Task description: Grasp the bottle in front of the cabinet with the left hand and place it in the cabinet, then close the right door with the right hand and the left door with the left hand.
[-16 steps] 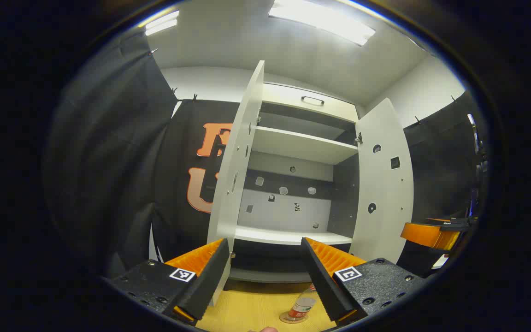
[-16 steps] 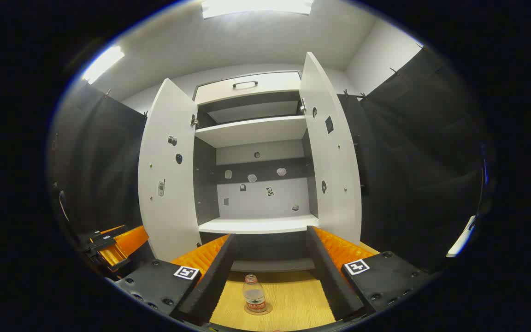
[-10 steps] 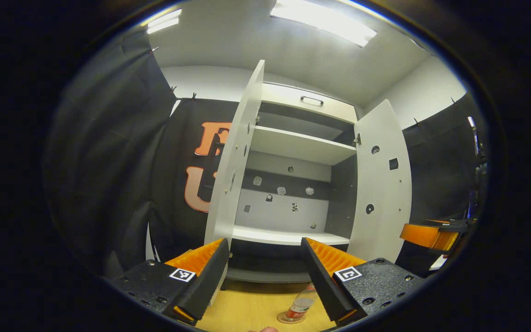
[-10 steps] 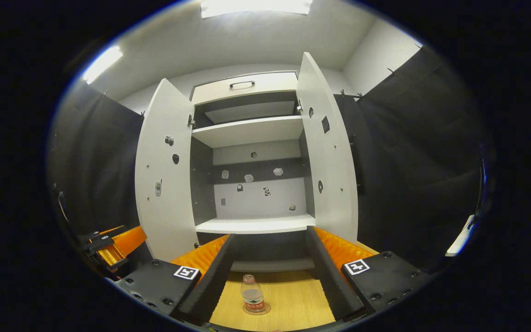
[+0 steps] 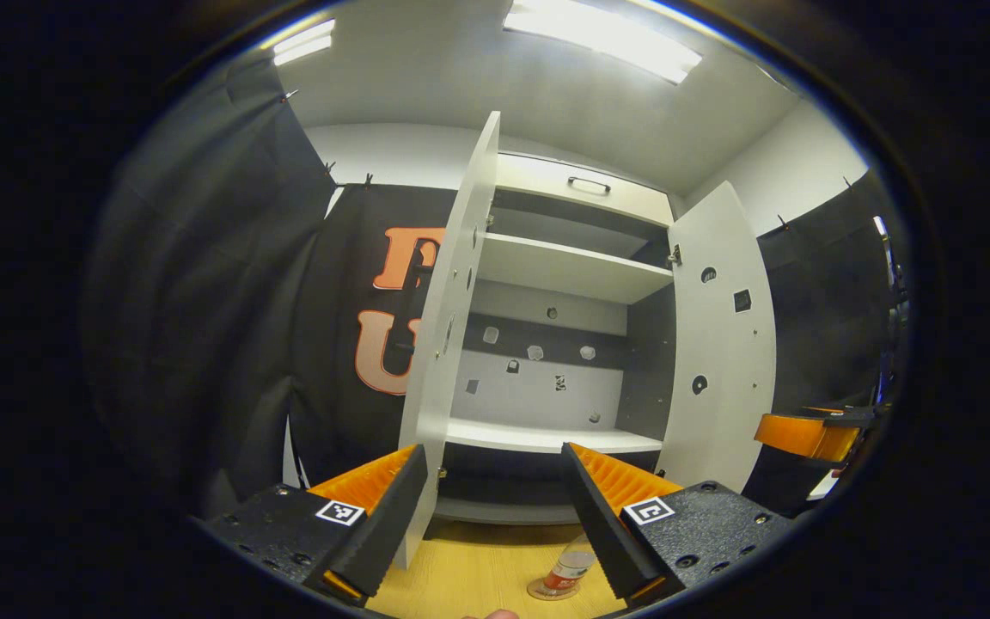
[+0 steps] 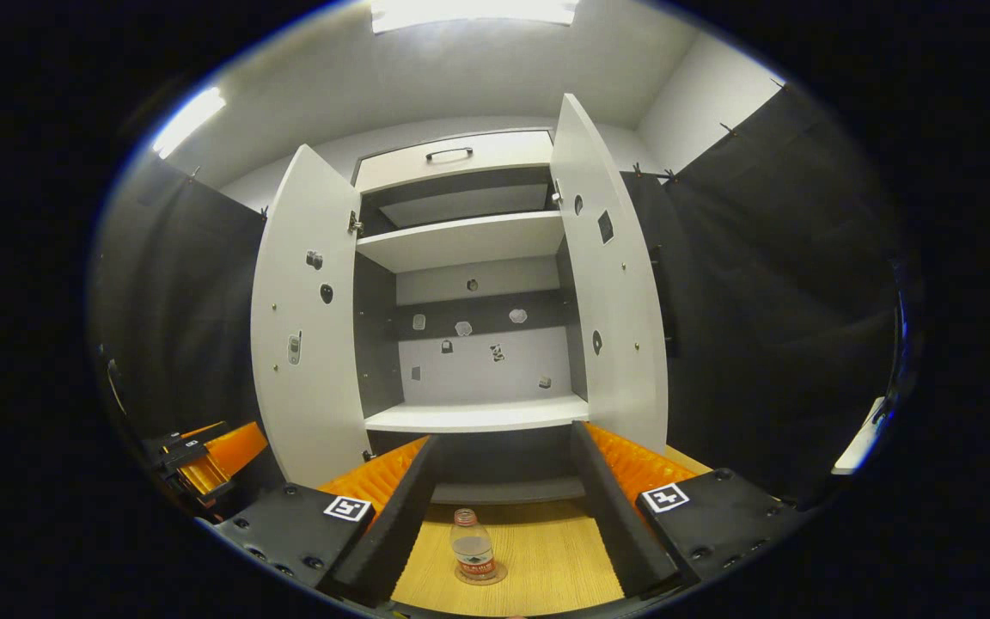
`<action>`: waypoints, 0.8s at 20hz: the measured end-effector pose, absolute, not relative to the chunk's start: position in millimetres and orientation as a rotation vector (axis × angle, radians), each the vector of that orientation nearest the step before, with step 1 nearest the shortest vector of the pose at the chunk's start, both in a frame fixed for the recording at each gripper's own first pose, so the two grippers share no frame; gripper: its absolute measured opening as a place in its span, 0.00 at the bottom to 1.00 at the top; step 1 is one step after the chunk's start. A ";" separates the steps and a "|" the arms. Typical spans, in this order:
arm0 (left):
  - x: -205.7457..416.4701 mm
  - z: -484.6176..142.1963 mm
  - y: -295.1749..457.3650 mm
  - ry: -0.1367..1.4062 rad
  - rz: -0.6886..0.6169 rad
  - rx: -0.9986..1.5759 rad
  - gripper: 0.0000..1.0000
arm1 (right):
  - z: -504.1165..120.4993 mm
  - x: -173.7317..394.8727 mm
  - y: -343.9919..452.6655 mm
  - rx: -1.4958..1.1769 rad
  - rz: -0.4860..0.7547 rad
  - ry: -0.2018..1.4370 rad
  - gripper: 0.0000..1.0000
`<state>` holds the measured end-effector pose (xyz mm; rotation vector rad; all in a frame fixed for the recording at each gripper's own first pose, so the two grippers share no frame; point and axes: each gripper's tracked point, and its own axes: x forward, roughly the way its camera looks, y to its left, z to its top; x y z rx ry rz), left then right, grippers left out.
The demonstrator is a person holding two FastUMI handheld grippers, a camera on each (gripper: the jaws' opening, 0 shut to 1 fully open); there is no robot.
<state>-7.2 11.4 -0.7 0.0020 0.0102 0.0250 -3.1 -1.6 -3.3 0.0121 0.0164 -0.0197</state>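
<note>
Left gripper (image 5: 491, 503) is spread wide with nothing between the fingers; since a moment ago its view has drifted slightly sideways, so the cabinet (image 5: 572, 266) sits a touch further right and the bottle (image 5: 571, 569) has slid mostly behind the right-hand finger; read: small repositioning, no real descent yet, grasp not started. Right gripper (image 6: 499, 507) is also wide apart and empty; its view has barely changed, the bottle (image 6: 473, 554) shows upright between its fingers on the wooden table (image 6: 546, 567), well below them, just in front of the cabinet (image 6: 469, 241) base; so the bottle is untouched on a small round coaster (image 6: 479, 577), step one of the task is pending. From the right gripper view the left gripper (image 6: 211, 456) hangs off to the side, low, well apart from the bottle; the right gripper (image 5: 804, 434) shows at the edge of the left gripper view. Both doors are swung out: left door (image 6: 306, 318) and right door (image 6: 611, 292); lower shelf (image 6: 478, 417) is bare, upper shelf (image 6: 461, 241) too. Obstruction: left door (image 5: 452, 318) edge stands right ahead of the left gripper, right door (image 5: 723, 344) beyond; my guess is the approach must come in on the bottle side of that door; the bottle looks light and tippy.
</note>
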 end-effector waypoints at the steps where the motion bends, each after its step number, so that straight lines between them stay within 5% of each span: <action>1: -8.1 -1.8 11.5 0.012 0.024 -0.004 0.94 | -4.3 -3.6 -1.9 0.013 -0.021 0.018 0.98; 16: 41.3 -53.9 -79.3 0.076 -0.212 -0.102 0.94 | -6.8 -19.9 -19.1 -0.006 -0.066 0.037 0.98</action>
